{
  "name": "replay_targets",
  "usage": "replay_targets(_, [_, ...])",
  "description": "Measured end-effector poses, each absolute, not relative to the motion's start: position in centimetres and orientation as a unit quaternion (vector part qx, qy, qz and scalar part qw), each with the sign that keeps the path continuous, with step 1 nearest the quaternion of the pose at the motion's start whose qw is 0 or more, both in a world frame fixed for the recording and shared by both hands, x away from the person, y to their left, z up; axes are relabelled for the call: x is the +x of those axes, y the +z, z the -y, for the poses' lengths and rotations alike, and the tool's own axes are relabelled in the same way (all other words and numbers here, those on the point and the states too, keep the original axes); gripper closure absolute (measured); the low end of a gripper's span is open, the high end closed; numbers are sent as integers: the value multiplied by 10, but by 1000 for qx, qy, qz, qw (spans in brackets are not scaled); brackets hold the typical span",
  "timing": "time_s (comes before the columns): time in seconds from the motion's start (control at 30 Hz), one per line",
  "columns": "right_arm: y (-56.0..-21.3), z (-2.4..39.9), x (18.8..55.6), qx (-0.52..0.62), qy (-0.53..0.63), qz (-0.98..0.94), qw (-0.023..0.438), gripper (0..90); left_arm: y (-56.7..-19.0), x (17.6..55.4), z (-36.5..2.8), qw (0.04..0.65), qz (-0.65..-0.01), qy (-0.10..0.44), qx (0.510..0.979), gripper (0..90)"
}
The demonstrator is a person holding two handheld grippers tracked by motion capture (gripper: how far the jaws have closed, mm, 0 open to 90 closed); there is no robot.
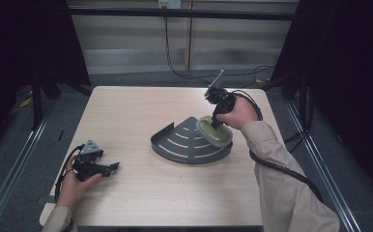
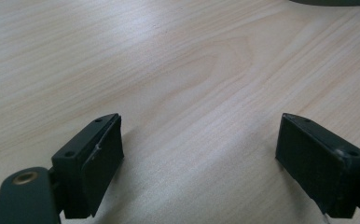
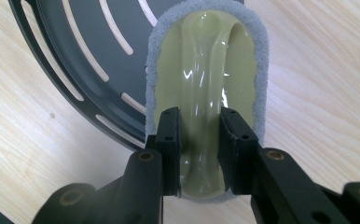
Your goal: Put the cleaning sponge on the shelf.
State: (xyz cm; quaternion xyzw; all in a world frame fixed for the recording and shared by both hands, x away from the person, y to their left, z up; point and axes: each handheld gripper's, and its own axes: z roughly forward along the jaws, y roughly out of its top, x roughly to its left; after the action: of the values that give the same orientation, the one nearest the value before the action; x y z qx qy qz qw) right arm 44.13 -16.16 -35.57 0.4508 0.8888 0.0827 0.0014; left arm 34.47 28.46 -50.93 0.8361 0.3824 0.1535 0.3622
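Right gripper view: the right gripper [image 3: 199,140] is clenched on the raised central ridge of the scrubbing pad [image 3: 206,60], which lies directly beneath it over the slotted tray's [image 3: 89,51] rim. The left gripper [image 2: 199,154] rests released on the tabletop [image 2: 169,70].

Pale wooden table [image 1: 141,193], black cables [image 1: 175,67] on grey floor behind, paneled wall [image 1: 223,43]

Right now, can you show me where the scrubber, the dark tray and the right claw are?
scrubber [image 3: 206,51]: right gripper view, its glossy green handle.
dark tray [image 1: 175,145]: high view, its slotted floor.
right claw [image 3: 200,140]: right gripper view, between its tips.
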Motion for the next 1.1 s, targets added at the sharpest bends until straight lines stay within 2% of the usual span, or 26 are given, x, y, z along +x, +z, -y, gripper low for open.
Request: replay_targets(1.1, [-384,162,442,440,94,-893,7,711,-510,345,-285,363,-382,155,835,144])
